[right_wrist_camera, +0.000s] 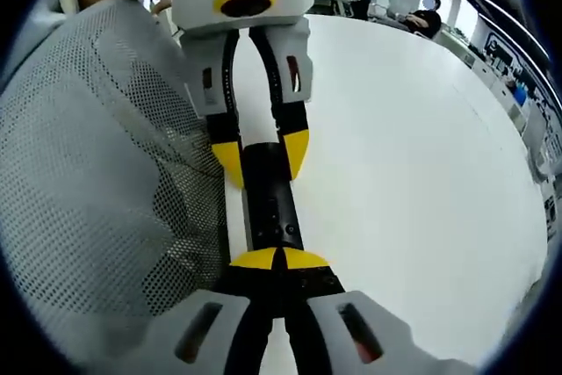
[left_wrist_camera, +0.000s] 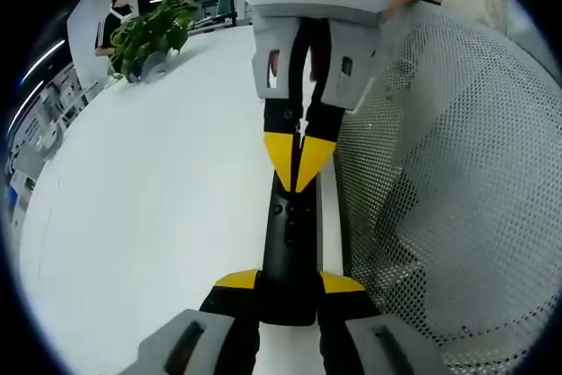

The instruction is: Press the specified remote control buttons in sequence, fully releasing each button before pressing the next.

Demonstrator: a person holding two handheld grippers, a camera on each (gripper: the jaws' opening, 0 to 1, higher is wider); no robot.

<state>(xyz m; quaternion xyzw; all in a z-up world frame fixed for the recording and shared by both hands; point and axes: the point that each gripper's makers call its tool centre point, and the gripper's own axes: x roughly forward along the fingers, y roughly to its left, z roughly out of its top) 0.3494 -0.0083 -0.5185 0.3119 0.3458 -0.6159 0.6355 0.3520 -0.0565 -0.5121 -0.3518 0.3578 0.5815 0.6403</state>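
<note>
Long black plastic remote control [left_wrist_camera: 290, 243], frame centre, white table [left_wrist_camera: 158, 217]: my left gripper [left_wrist_camera: 288, 292] clamps its near end; my right gripper [right_wrist_camera: 279, 259], jaws closed, presses it.

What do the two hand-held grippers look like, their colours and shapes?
Both match. The left hand-held gripper has light grey finger housings with dark slots showing a red mark, black inner arms and yellow pointed tips. The right hand-held gripper is built the same: grey housings, black arms, yellow wedge tips. Seen from the front, each has a white-grey body with a yellow ring around a dark oval.
</note>
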